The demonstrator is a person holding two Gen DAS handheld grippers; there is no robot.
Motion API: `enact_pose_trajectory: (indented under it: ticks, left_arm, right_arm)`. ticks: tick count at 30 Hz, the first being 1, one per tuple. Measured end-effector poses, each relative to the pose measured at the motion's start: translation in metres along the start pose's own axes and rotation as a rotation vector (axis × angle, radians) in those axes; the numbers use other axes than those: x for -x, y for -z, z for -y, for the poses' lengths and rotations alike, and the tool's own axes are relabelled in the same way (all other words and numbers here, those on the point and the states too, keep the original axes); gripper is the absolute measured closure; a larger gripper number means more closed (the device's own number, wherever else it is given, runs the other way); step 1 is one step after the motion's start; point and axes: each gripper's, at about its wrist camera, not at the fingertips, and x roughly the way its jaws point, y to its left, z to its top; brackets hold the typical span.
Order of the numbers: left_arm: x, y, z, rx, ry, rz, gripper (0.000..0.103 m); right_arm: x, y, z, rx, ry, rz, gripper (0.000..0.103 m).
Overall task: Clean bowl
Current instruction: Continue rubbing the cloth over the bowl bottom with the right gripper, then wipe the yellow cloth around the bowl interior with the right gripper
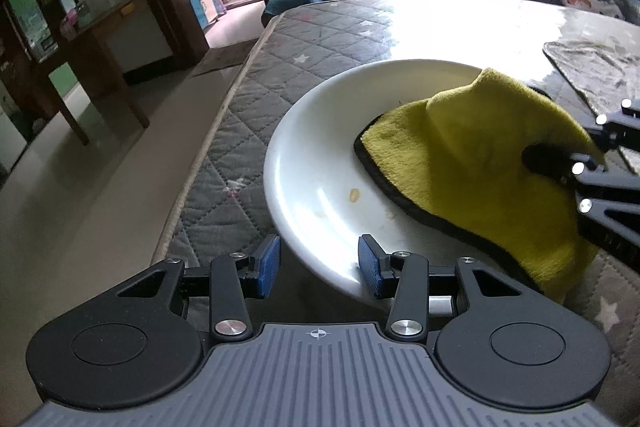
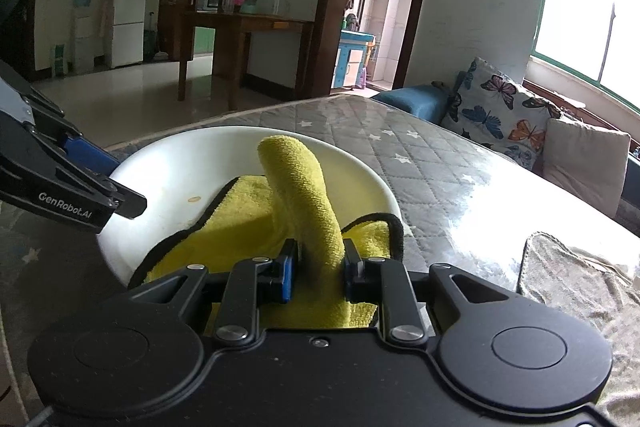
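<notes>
At the left of the right wrist view, the left hand-held gripper [image 2: 102,183] reaches to the near rim of the bowl [image 2: 168,167]; in its own view its blue pads [image 1: 267,265] stand apart, one outside the rim and one over the inside, so the left hand-held gripper [image 1: 318,265] is spread wide and not clamped on the rim. The bowl [image 1: 320,131] is wide, shallow, white and glossy, with a few small tan smears and a crumb on its inner surface, and it sits in the centre of the frame on the quilted grey star-patterned table [image 1: 248,99]. A yellow cloth [image 1: 460,155] with a black edge lies inside the bowl towards the right, spilling over the rim. The right hand-held gripper [image 2: 318,263] pinches an upright fold of the cloth [image 2: 304,195].
</notes>
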Motion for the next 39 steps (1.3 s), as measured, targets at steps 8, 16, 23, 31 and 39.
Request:
enact_pose_trajectory:
  ticks: [8, 16, 23, 31, 39]
  left_arm:
    - [0.009, 0.001, 0.002, 0.050, 0.017, -0.003, 0.058]
    - [0.009, 0.002, 0.007, 0.065, 0.000, 0.002, 0.060]
    - [0.007, 0.003, 0.011, 0.009, -0.043, 0.027, 0.064]
    - [0.004, 0.003, 0.013, -0.035, -0.058, 0.033, 0.064]
    - [0.005, 0.004, 0.010, -0.002, -0.043, 0.021, 0.064]
  right_arm:
    - [0.004, -0.001, -0.005, 0.001, -0.024, 0.006, 0.079]
    - [0.010, 0.000, -0.015, 0.011, -0.055, 0.018, 0.079]
    - [0.008, 0.001, -0.013, 0.027, -0.053, 0.016, 0.079]
    - [0.002, 0.002, -0.003, 0.021, -0.027, 0.012, 0.079]
    - [-0.007, 0.001, 0.005, 0.031, -0.008, 0.011, 0.079]
